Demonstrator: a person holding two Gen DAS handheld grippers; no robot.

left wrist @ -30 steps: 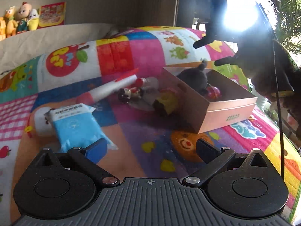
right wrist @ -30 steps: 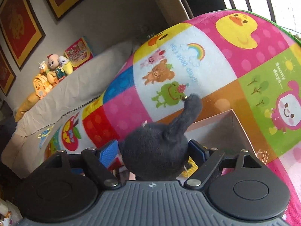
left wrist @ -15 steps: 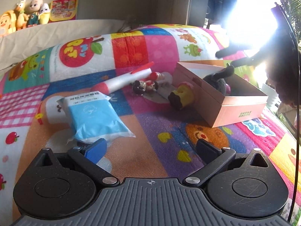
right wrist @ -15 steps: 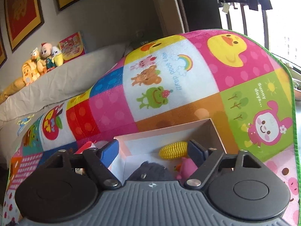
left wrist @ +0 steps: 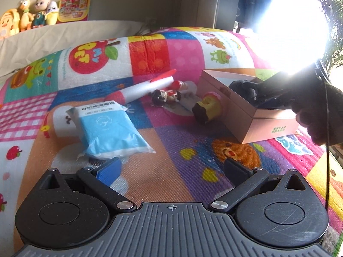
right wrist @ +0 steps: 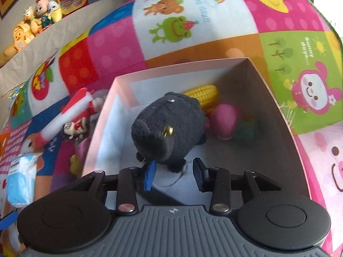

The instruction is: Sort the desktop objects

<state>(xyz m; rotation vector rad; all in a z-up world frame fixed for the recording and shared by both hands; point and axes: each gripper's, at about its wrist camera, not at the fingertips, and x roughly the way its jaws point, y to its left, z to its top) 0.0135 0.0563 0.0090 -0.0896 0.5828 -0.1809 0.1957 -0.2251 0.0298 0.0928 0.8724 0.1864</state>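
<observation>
The right claw (right wrist: pixel 174 172) hangs over the pink box (right wrist: pixel 100 132), its jaws spread with the dark grey plush toy (right wrist: pixel 167 128) sitting just beyond the tips — one blue pad looks close to the plush's underside, but nothing is pinched, so I'd judge the toy is released and resting inside the box. It lies near the box's middle, with a yellow corn cob (right wrist: pixel 202 95) behind it against the far wall and a pink toy (right wrist: pixel 225 122) beside it toward the right wall. Grouping the soft toys in one container makes sense for a sorting job, and the open top lets the claw come straight down.

The left claw (left wrist: pixel 171 169) waits low over the colourful play mat (left wrist: pixel 171 145), jaws wide apart and holding nothing — well short of the box, as if lined up for the next pick. Nearest to it lies a blue packet (left wrist: pixel 107 128), much farther from the box than the rest. Hard against the box's near-left wall leans a yellow and pink toy (left wrist: pixel 206 108); a little farther out sits a small figurine (left wrist: pixel 166 96), and beyond that a white and red rocket toy (left wrist: pixel 145 87).

What stands in the way? The right claw and hand crowd the box opening, so I'd say the left should not bring anything in until that side is out of the way. Glare from the window washes out the far corner of the box in the left view.
</observation>
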